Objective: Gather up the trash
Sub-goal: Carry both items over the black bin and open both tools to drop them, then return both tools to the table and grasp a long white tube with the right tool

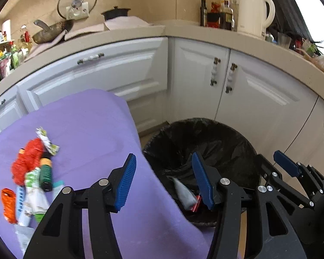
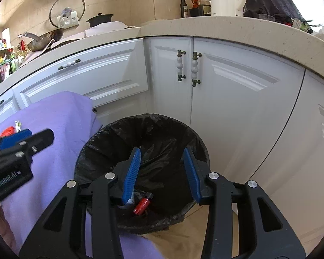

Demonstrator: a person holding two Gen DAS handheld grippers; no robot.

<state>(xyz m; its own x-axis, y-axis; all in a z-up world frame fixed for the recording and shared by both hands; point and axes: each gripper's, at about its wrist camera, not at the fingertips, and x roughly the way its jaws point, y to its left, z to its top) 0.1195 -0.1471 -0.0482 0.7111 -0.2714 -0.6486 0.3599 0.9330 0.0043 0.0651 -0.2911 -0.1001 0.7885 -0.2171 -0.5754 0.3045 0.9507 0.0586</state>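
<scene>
1. Clearly the bin [image 2: 140, 168], lined with a black bag, is the anchor: it stands on the floor against the white corner cabinets [image 2: 226, 99], and a grey wrapper [image 1: 183, 194] and a small red piece [image 2: 141, 206] already lie inside it.
2. Left of the bin, touching its rim, lies the purple cloth [image 1: 86, 133].
3. On that cloth, well left of the bin, sits the trash pile [image 1: 32, 177]: red netting, green and white packets, an orange scrap, strung out roughly towards the camera.
4. Straddling the cloth's edge beside the bin, the left gripper [image 1: 164, 181] has its jaws about half apart and nothing between them; the pile lies to its left.
5. Directly over the bin mouth, the right gripper [image 2: 162, 172] has its jaws moderately parted and empty.
6. Judging by this, the left gripper is nearer the pile and would need to swing leftwards away from the bin.
</scene>
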